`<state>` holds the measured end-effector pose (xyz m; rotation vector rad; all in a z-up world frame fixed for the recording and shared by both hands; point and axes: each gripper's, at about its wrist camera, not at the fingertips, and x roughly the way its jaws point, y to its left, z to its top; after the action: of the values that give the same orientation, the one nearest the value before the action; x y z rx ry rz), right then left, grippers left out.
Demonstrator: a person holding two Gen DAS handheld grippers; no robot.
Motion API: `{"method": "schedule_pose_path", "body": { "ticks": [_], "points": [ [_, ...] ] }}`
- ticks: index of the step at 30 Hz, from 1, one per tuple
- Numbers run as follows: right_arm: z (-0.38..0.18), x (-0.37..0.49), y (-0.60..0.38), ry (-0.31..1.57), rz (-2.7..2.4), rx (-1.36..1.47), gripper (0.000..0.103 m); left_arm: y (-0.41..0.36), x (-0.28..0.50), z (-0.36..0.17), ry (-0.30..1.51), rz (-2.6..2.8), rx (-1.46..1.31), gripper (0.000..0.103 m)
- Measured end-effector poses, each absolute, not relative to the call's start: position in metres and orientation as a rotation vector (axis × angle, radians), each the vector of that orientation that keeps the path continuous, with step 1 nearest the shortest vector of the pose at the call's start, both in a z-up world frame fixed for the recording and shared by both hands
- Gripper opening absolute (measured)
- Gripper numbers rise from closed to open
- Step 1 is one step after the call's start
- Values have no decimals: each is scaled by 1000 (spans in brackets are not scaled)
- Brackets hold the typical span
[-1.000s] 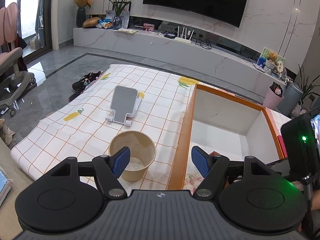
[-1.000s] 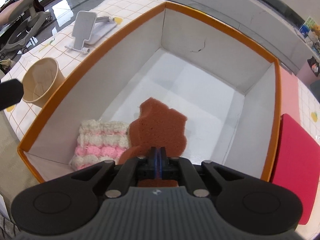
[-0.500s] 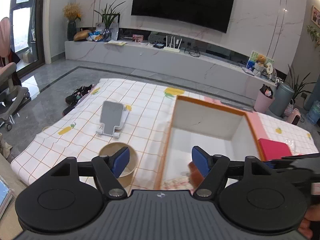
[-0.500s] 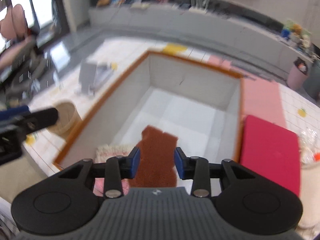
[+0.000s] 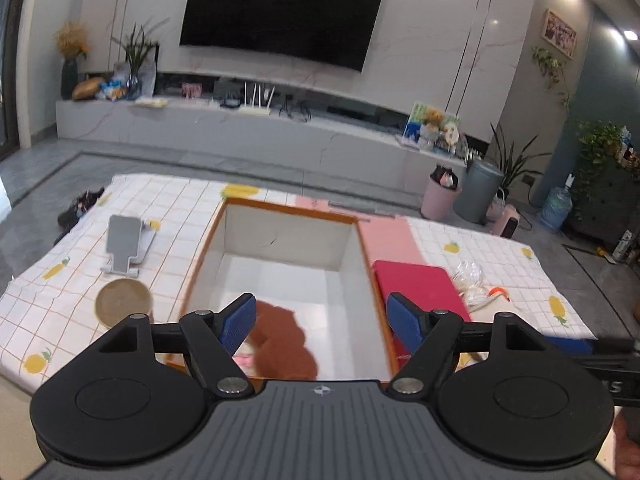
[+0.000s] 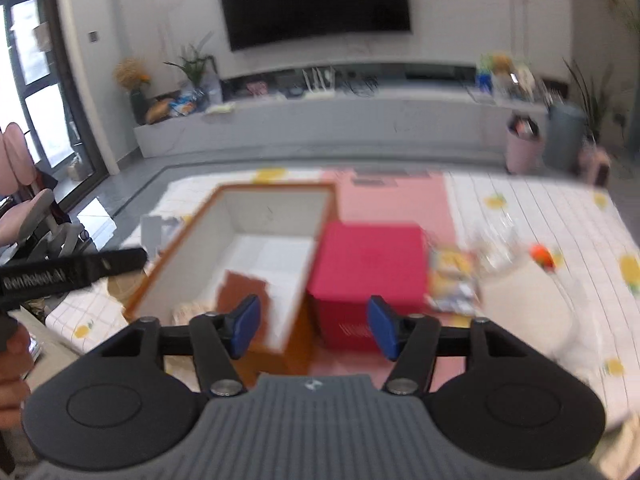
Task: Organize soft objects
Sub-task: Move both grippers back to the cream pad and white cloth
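An orange-rimmed white box (image 5: 288, 240) (image 6: 276, 216) stands on the checked tablecloth. On its floor lie a brown sponge (image 5: 282, 340) (image 6: 240, 286) and, at its left, a pink-and-white knitted cloth (image 5: 244, 356) (image 6: 192, 308), mostly hidden. My left gripper (image 5: 322, 322) hovers above the box's near end, its jaws opening with nothing between them. My right gripper (image 6: 312, 326) is high above the box's right wall and a red box (image 6: 370, 268) (image 5: 416, 284); its jaws are opening and hold nothing.
A tan paper cup (image 5: 124, 304) and a grey phone stand (image 5: 124, 240) sit left of the box. Right of the red box lie crinkled clear plastic (image 5: 470, 276), a yellow packet (image 6: 452, 276) and a small orange thing (image 6: 542, 256). A hand (image 6: 12, 364) shows at the left edge.
My right gripper let go of the brown sponge, which now lies in the box, then rose and swung right. My left gripper pulled back and up, and its view shifted right over the box.
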<state>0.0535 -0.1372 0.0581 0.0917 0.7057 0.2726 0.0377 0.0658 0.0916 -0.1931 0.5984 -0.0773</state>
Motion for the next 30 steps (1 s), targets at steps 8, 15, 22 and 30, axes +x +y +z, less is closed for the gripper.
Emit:
{"method": "schedule_pose_path", "body": {
  "ticks": [8,15,22,30],
  "points": [
    [32,32,-254,744,71,270,62,6,32,71,603,-136,-138,88],
    [11,27,-323,746,-60,362,62,-41,29,48,614,-256,-136,88],
    [-2,59,-361,751,-146,262,62,-95,48,24,712,-317,-115,89],
    [-33,124,-397,844,-190,287,70,-143,87,4,818,-323,-142,89]
  ]
}}
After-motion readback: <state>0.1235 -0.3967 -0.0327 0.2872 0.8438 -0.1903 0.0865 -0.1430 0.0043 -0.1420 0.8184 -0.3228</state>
